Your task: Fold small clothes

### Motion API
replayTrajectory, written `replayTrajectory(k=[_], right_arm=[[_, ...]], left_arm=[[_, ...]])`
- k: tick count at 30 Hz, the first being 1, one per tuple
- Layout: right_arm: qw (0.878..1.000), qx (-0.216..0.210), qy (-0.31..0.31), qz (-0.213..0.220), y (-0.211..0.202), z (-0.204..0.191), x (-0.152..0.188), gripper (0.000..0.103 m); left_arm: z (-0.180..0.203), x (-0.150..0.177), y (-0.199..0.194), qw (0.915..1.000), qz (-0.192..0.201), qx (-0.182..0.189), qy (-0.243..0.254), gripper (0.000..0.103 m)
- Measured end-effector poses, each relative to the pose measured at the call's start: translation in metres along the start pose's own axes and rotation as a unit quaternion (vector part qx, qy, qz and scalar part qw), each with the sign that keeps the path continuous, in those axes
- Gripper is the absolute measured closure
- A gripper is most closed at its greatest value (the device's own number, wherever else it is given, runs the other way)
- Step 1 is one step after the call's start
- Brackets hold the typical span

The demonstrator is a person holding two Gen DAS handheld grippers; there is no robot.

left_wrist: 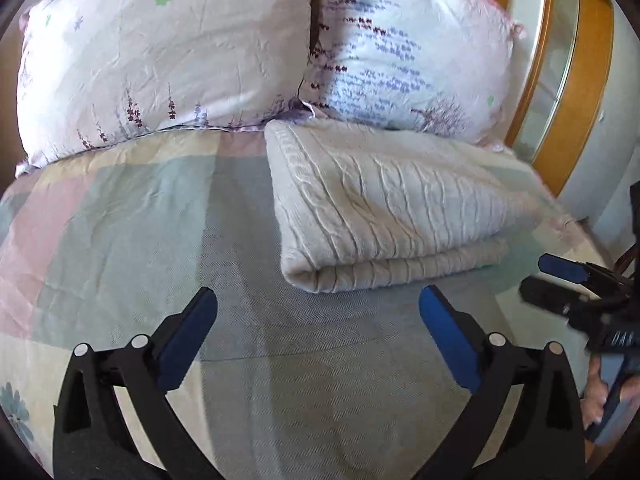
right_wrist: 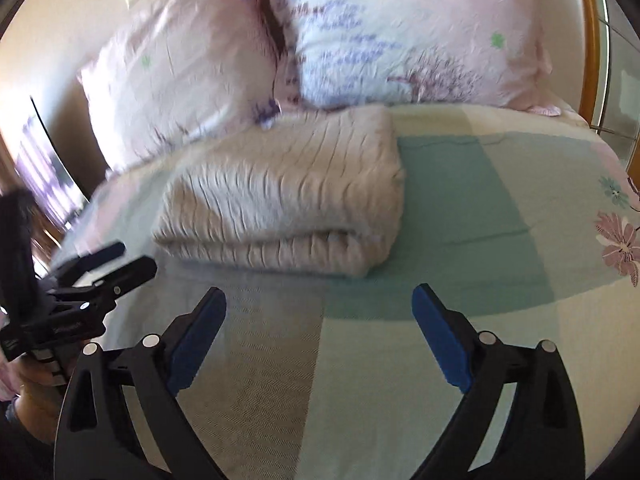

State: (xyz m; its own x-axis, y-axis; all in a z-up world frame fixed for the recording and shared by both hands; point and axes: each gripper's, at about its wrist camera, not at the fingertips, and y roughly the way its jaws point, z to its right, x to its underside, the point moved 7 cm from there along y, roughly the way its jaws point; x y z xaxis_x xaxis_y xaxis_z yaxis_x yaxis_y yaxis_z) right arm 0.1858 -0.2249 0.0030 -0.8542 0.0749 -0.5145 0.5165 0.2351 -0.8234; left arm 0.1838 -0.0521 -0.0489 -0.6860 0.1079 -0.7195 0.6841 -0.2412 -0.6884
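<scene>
Garment: one cream cable-knit sweater (left_wrist: 392, 204), lying folded into a thick rectangle on the bedspread (left_wrist: 132, 216); its far edge sits just beside the pillows, apparently touching the right one; its rounded fold faces the grippers; in the right wrist view the same sweater (right_wrist: 288, 196) shows as a stacked bundle of at least two layers

Left gripper: the left gripper (left_wrist: 318, 300) hangs over the bedspread just short of the sweater's near fold; its blue-padded fingers (left_wrist: 188, 340) stand spread wide with nothing between them; released, touching no cloth

Right gripper: the right gripper (right_wrist: 320, 300) is likewise splayed apart and empty, near the sweater's front edge but clear of it; seen from the left wrist camera it enters at the right margin, blurred

Handling: judged soft, limp and fairly bulky; the knit should compress under the pads and give good friction, so slipping seems unlikely; it looks light enough to lift, yet the layers would probably sag or unfold if pinched at one point only

Where to take hold: best guess, the two near corners of the rounded fold, one gripper at each, pinching through all layers together; the loose open edges on the far side look a poorer choice

Progress: the sweater appears already folded; this piece seems close to done

Count: one sweater; two pillows (left_wrist: 160, 60), pink with floral print, leaning at the head of the bed; two grippers; one bedspread in pastel blocks; no other clothes visible
</scene>
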Motion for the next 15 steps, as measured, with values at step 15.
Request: replayTrajectory(k=[15], right_arm=[[0.991,0.118,-0.016,-0.053,0.021,0.005,0.032,0.006]], left_arm=[[0.003,0.019,0.031,0.9943,-0.085,-0.061,0.021,0.002]])
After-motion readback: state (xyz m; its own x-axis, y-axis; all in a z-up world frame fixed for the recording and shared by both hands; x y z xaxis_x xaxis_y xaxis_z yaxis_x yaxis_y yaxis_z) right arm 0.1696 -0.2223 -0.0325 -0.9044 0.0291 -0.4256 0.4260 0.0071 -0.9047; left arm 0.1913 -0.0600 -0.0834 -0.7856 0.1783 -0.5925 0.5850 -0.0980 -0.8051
